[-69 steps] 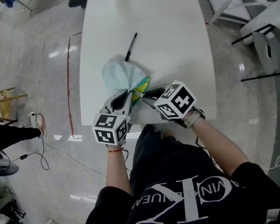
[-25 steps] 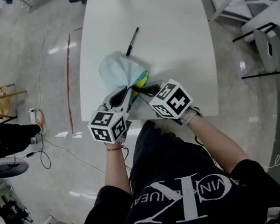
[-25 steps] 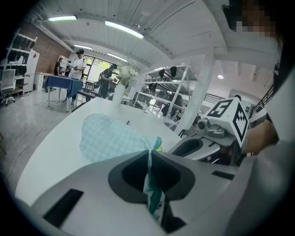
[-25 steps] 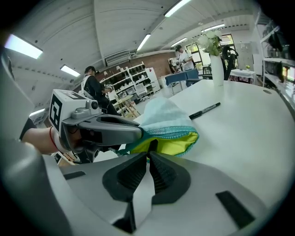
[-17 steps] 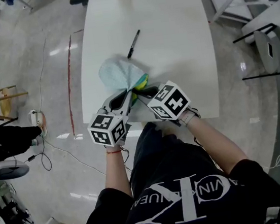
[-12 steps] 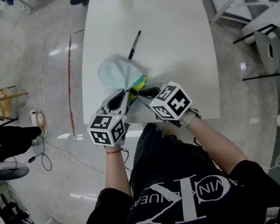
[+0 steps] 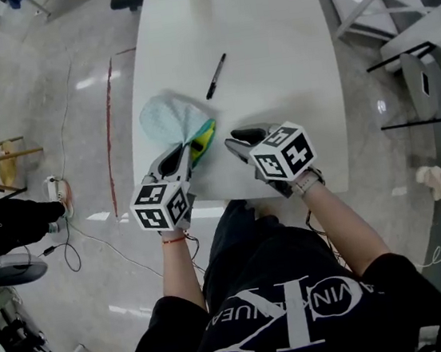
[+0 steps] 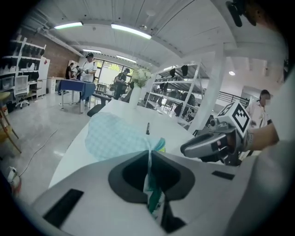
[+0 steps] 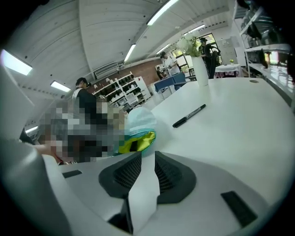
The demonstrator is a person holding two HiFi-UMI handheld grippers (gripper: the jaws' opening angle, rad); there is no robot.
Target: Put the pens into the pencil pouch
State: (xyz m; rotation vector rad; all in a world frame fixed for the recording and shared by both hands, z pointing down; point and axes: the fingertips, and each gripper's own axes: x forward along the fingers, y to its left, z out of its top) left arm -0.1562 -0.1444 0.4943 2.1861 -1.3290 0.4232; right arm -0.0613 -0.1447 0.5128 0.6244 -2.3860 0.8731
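The pouch [image 7: 166,119] lies at the left of centre in the head view, on the white table [image 7: 285,58], and its near edge is pinched flat between the closed jaws of the left gripper [image 8: 150,161]. Its yellow-lined mouth is turned toward the lower right of that view. The jaws of the right gripper [image 9: 143,170] have just been opening; they stand apart, and only bare table is seen between them. The one pen [image 7: 216,76] visible lies above the pouch mouth, apart from it, with its long axis running from lower left to upper right. The right gripper is judged the nearer free one, so the pen would be reached up and slightly leftward.
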